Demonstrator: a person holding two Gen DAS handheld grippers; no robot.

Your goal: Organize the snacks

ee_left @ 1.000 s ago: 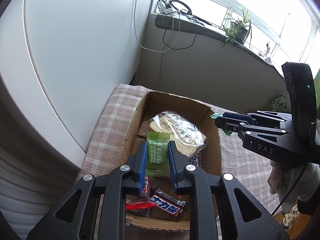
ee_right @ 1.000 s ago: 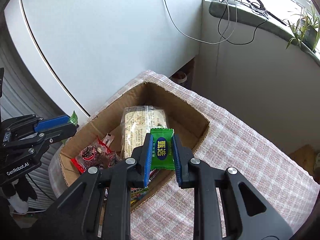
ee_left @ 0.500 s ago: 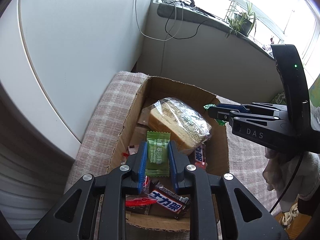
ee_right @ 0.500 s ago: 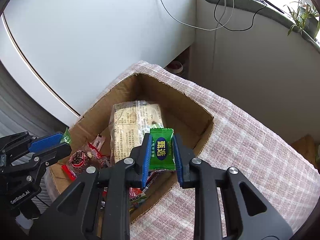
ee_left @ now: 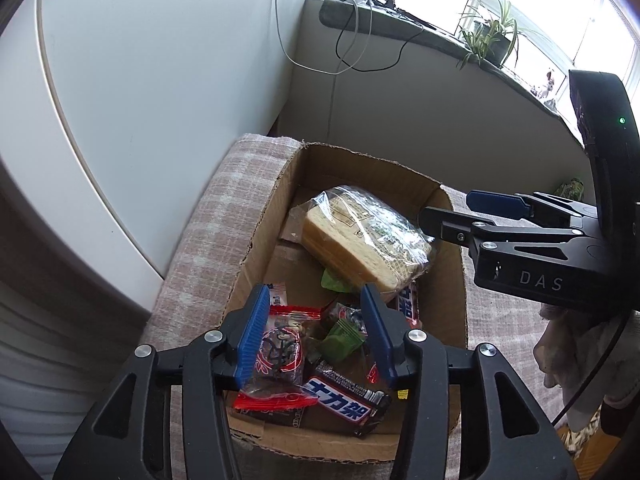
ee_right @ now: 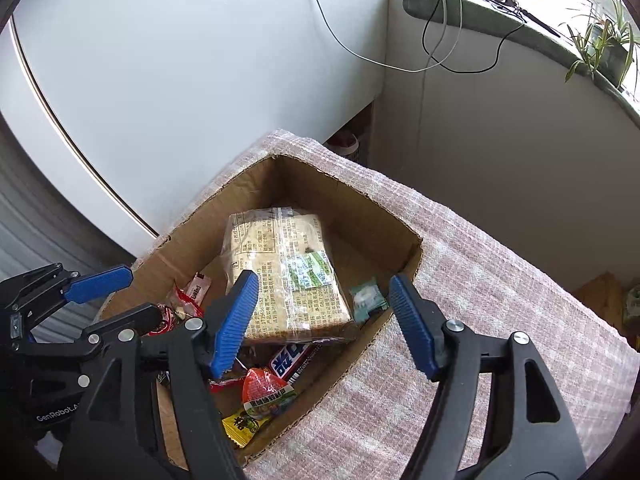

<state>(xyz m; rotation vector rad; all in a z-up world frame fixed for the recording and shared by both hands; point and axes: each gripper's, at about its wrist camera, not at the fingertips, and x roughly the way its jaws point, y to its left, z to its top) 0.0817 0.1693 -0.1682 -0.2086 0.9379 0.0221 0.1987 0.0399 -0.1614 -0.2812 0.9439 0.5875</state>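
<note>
At the bottom of the left wrist frame, your left gripper stood wide apart with nothing between its blue pads, hanging over the cardboard box. Just beyond them lay a small green candy packet among a red-edged clear snack pack and a dark chocolate bar; higher in the frame sat a bagged loaf of sliced bread. Only your right wrist view showed a second green packet at frame centre, wedged between the bread and the box wall, plus a yellow sachet lower down. Your right gripper was likewise spread wide and empty above the box, which rested on a checked cloth.
</note>
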